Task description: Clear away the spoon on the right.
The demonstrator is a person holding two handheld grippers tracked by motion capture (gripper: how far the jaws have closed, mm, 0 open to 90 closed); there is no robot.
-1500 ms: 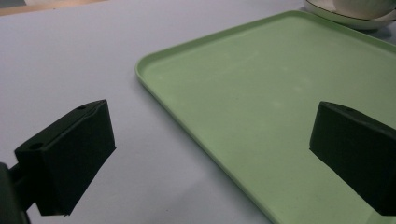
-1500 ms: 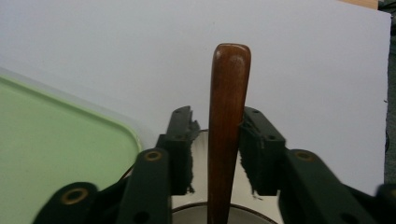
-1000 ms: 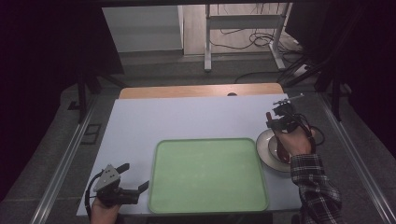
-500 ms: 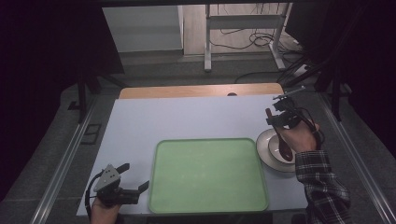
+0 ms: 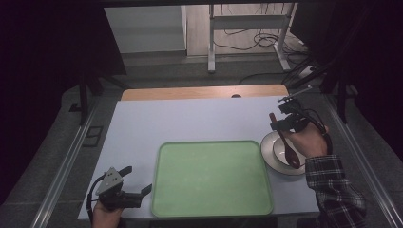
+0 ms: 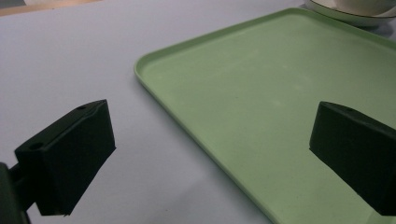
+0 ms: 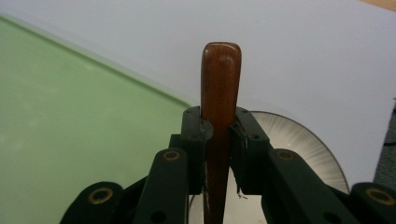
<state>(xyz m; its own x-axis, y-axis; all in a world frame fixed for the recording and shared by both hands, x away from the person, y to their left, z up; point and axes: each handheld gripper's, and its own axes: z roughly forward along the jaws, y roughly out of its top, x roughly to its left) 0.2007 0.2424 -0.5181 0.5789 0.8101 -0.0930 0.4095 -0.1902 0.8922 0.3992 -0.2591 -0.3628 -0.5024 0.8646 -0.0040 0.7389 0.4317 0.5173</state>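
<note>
the wooden spoon (image 5: 284, 140) is hanging over the bowl (image 5: 284, 153) on its plate (image 5: 267, 151), right gripper (image 5: 281, 124) clamping its handle. looks light, stiff, maybe slick, so gripping mid-handle seems smart. left gripper (image 5: 138, 191) is sitting open beside the green tray (image 5: 211, 178), which is offering loads of room.

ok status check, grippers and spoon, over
Right hand-held gripper shut on wooden spoon, bowl end over the white bowl. Left hand-held gripper open, beside green tray. Nothing in the way.
</note>
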